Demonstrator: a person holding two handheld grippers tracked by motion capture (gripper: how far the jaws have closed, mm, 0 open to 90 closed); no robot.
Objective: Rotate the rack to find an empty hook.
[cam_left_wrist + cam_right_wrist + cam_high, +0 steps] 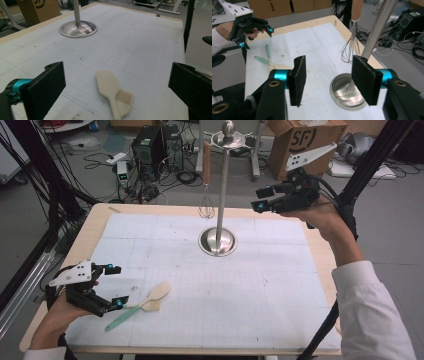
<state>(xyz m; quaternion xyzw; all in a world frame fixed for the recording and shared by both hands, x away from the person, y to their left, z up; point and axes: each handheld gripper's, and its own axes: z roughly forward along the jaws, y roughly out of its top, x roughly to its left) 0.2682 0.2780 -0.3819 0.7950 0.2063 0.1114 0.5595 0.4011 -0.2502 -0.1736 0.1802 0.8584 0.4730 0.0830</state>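
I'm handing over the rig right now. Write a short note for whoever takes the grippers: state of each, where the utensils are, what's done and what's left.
Left gripper: open, low over the mat at the near left, around nothing; the spatulas lie just ahead of it.
Right gripper: open and empty, held in the air right of the stand.
Stand: upright at the middle of the far half of the mat.
Whisk: wooden handle, already hanging from the stand's top ring.
Two green-handled spatulas: lying crossed on the mat at the near left.
Done: whisk hung.
Left, most likely: pick up each spatula and hang it on the stand.
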